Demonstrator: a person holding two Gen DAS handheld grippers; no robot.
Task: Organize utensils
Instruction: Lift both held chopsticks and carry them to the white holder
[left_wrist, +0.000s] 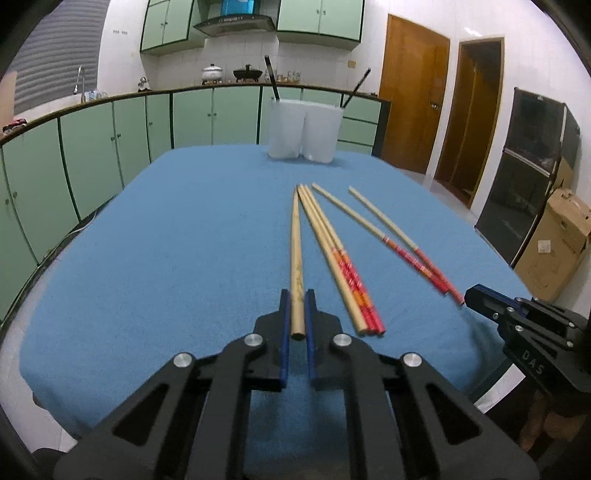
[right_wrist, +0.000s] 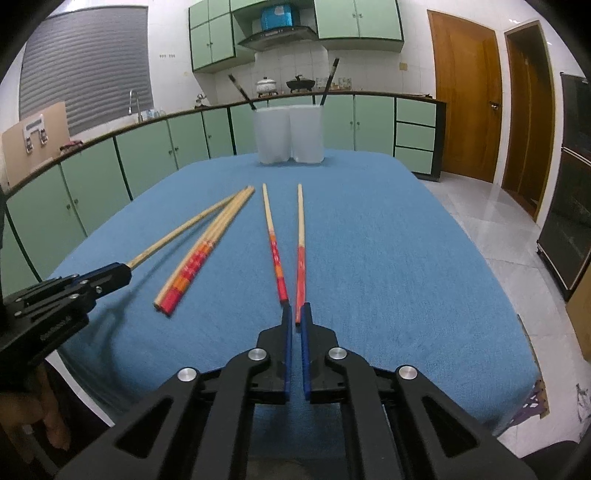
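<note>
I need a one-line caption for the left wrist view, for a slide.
Left gripper shut on a plain wooden chopstick, red-handled chopsticks beside it on the blue tablecloth.

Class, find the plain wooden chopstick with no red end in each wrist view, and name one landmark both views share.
Left wrist view: plain wooden chopstick at lower centre, clamped in the left tool.
Right wrist view: chopstick at left, slanting from that tool.
Shared landmark: two white translucent cups at the table's far end.
</note>
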